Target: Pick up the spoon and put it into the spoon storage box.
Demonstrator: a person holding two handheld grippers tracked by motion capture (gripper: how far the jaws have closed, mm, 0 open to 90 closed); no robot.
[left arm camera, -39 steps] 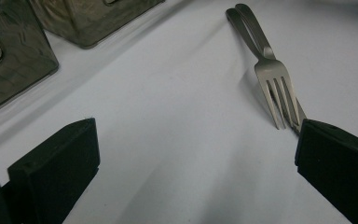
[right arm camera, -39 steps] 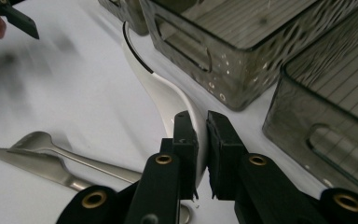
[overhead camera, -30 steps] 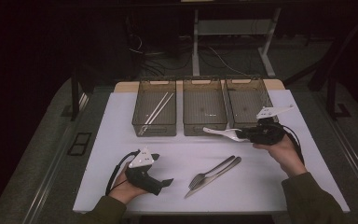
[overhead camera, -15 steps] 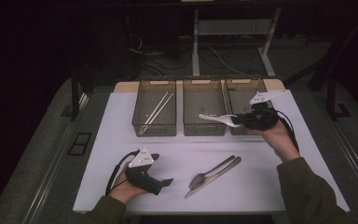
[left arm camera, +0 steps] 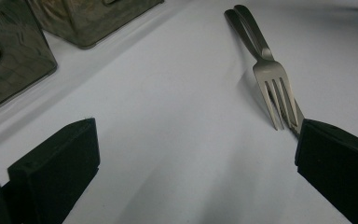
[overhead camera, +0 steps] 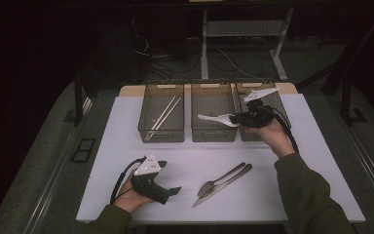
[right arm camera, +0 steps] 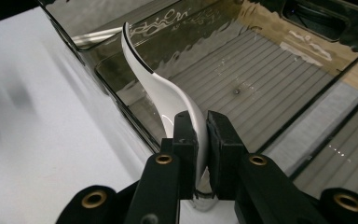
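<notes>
Right tongs (overhead camera: 237,118), clamped on the white spoon (overhead camera: 217,118), have carried it from the table (overhead camera: 292,195) up over the middle bin (overhead camera: 213,134); release seems next. Left tongs (overhead camera: 171,194) rest wide, nearer the fork (overhead camera: 222,181).

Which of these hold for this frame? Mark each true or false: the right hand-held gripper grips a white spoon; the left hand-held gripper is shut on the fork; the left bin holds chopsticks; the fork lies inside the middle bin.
1. The right hand-held gripper grips a white spoon. True.
2. The left hand-held gripper is shut on the fork. False: its jaws stand wide open, with the fork beside one of them.
3. The left bin holds chopsticks. True.
4. The fork lies inside the middle bin. False: it lies on the white table.
</notes>
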